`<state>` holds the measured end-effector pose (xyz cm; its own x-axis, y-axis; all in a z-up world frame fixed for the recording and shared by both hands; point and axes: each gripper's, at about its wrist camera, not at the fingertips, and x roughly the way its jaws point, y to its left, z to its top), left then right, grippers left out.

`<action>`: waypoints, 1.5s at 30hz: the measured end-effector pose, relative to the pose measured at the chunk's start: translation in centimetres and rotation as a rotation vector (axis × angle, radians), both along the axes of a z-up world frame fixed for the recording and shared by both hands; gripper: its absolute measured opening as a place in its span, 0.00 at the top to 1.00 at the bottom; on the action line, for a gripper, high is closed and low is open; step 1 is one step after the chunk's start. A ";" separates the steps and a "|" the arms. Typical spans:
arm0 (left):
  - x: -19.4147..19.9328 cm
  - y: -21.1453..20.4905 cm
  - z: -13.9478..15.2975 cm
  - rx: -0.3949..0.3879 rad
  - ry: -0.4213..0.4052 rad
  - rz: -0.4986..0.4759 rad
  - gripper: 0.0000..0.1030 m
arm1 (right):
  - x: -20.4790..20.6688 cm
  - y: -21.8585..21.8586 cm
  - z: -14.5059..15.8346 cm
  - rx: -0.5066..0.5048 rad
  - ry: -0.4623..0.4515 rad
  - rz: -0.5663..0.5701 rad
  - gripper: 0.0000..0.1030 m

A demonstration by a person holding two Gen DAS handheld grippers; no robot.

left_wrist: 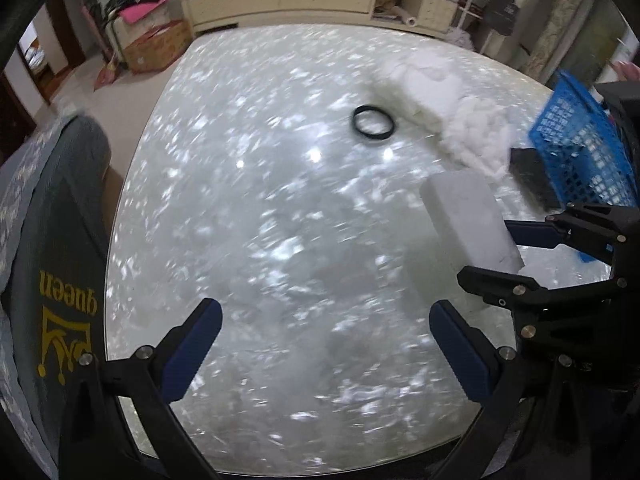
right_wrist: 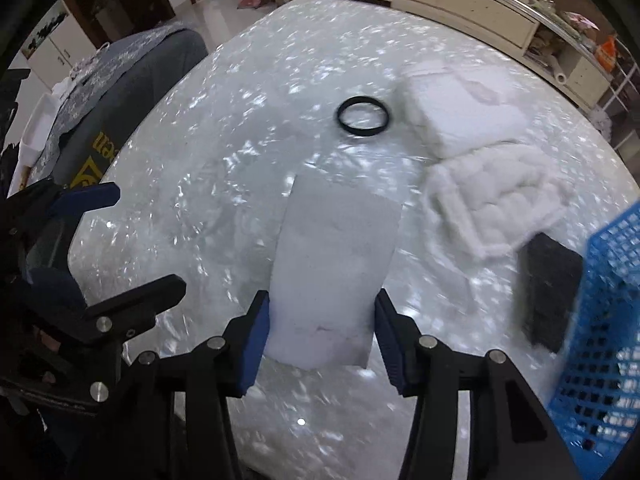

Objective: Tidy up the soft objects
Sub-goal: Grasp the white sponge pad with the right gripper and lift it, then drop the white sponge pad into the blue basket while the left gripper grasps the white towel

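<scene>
Right tool (right_wrist: 322,336) pinches the white sponge (right_wrist: 332,264), lifted off the desk (right_wrist: 240,140); left tool (left_wrist: 324,344) spread, empty. Ahead of it the ring (right_wrist: 363,116), cotton pad (right_wrist: 496,204), foam block (right_wrist: 460,116) and black sponge (right_wrist: 550,292) lie outside the basket (right_wrist: 608,320) — mostly undone.

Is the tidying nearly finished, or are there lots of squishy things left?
Just starting. The right tool holds the white foam block. The left tool is open and empty. The fluffy pad, black sponge and black ring remain outside the blue basket.

Glossy marbled white table (left_wrist: 248,208), cream sideboard (left_wrist: 280,0) behind, cardboard box (left_wrist: 156,46) on pale floor (left_wrist: 100,92)
</scene>
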<state>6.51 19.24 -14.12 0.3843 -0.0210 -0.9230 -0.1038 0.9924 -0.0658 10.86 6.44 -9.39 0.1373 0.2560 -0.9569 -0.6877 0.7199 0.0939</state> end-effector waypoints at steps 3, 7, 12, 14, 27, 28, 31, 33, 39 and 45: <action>0.4 -2.1 1.2 0.004 -0.023 -0.056 0.00 | 0.1 -1.9 1.2 0.017 -0.011 -0.028 0.53; 1.2 -4.7 2.3 -0.021 -0.011 -0.122 0.00 | 0.5 -4.6 2.9 0.027 -0.031 -0.054 0.53; 1.9 -7.0 4.2 -0.036 -0.044 -0.176 0.00 | 1.4 -8.0 5.1 0.047 -0.056 -0.093 0.53; 2.4 -7.8 5.2 -0.029 -0.063 -0.196 0.00 | 1.8 -9.0 5.8 0.052 -0.060 -0.107 0.52; 6.2 -12.6 10.0 -0.069 -0.134 -0.342 0.00 | 3.3 -15.8 10.4 0.094 -0.126 -0.203 0.51; 6.5 -13.0 10.0 -0.067 -0.136 -0.351 0.00 | 3.5 -16.5 10.6 0.094 -0.131 -0.214 0.51; 7.5 -13.9 10.0 -0.065 -0.137 -0.374 0.00 | 4.1 -17.9 10.9 0.094 -0.137 -0.241 0.51; 8.3 -14.5 9.7 -0.051 -0.135 -0.383 0.00 | 4.8 -19.3 11.0 0.086 -0.142 -0.266 0.51; 10.4 -15.3 7.9 -0.040 -0.113 -0.426 0.00 | 7.5 -22.7 10.9 0.072 -0.140 -0.343 0.51; 12.4 -15.0 5.6 -0.043 -0.075 -0.441 0.07 | 9.6 -24.7 9.4 0.042 -0.117 -0.403 0.51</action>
